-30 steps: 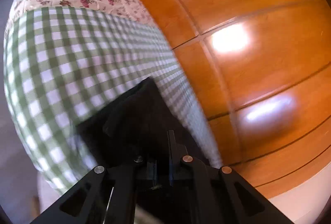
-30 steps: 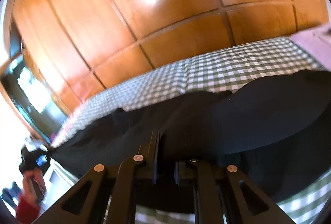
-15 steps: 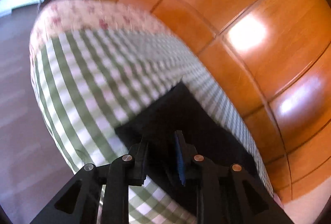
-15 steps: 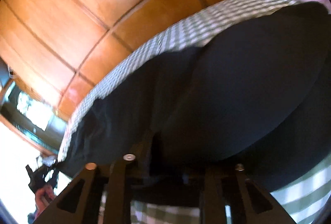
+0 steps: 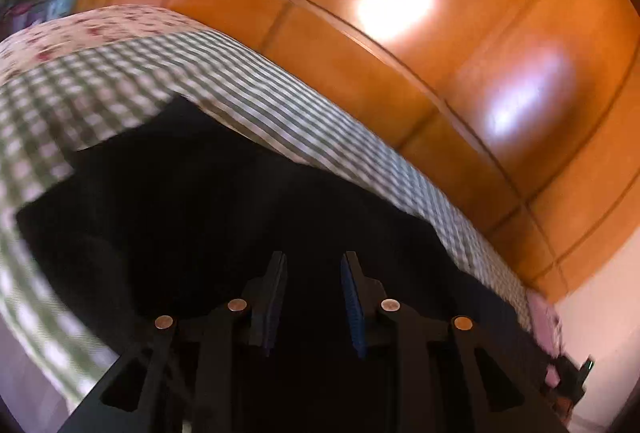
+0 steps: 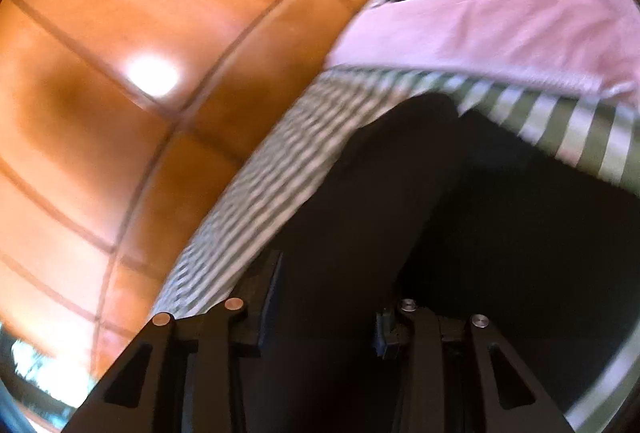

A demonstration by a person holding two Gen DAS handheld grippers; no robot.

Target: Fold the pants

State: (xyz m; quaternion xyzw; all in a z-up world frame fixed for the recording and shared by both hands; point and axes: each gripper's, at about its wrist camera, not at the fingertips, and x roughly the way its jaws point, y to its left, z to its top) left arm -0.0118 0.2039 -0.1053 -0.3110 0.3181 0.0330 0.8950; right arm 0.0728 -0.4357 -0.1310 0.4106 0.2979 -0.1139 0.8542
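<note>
Black pants (image 5: 208,193) lie spread on a bed with a green-and-white checked sheet (image 5: 280,105). My left gripper (image 5: 313,265) is open just above the black fabric, holding nothing. In the right wrist view the pants (image 6: 460,213) fill the lower right over the checked sheet (image 6: 260,185). My right gripper (image 6: 332,293) is open, its jaws wide apart with black cloth lying between them; the right fingertip is partly hidden by fabric.
An orange wooden panelled wall (image 5: 440,33) runs close behind the bed. A floral cover (image 5: 92,29) lies at the bed's far left end. A pink pillow with a dog print (image 6: 500,1) lies at the other end.
Both grippers have opened and let go of the pants. The left view has swung right along the bed; the right view has swung toward the pink pillow.
</note>
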